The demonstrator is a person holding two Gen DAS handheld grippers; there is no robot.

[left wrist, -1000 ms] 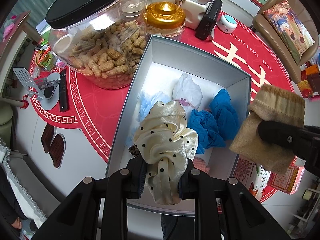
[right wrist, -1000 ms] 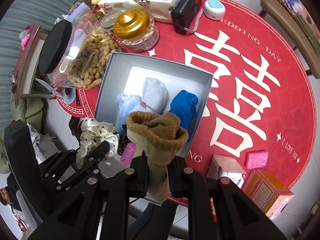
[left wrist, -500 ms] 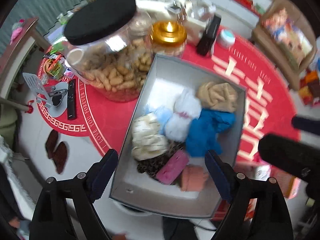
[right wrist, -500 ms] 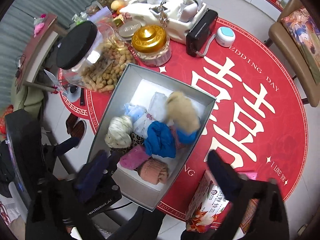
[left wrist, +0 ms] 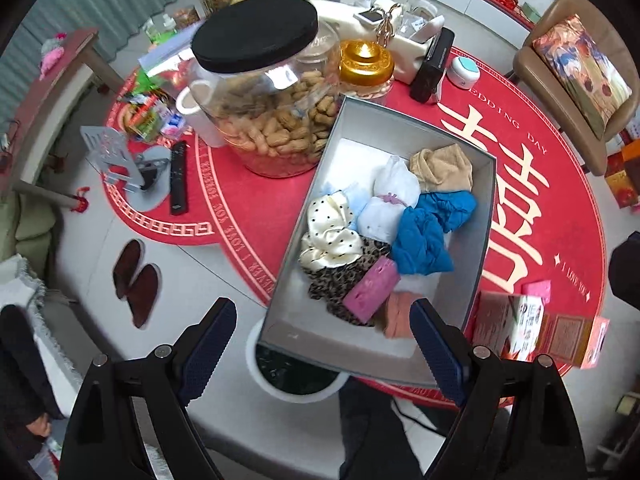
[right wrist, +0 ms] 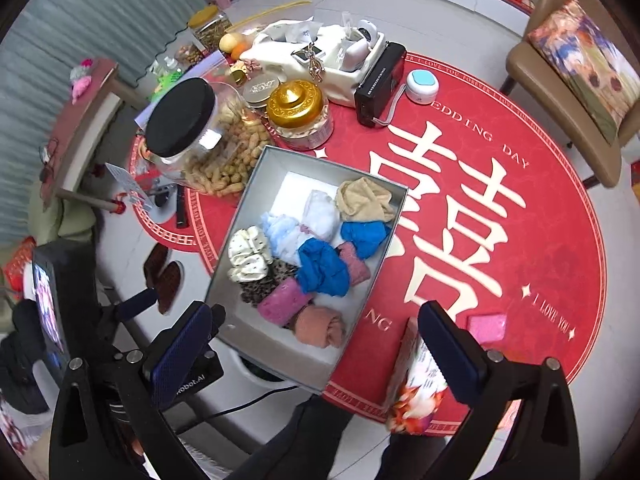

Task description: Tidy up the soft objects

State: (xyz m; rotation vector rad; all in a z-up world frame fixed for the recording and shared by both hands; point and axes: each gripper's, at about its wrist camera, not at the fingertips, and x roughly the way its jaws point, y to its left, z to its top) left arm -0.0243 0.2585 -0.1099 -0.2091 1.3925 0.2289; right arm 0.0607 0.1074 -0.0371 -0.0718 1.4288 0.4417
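Overhead, left gripper spread and empty, right gripper likewise, box rims unobstructed.

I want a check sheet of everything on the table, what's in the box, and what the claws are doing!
Surface: round table, red mat.
Job's things: grey box holds tan sock, blue cloth, dotted cloth, more soft bits.
Clutter: peanut jar, gold jar, radio, cartons, pink sponge.
Claws: left claw and right claw open, empty.
Cables: black one at the table edge.
Surroundings: chair, slippers.
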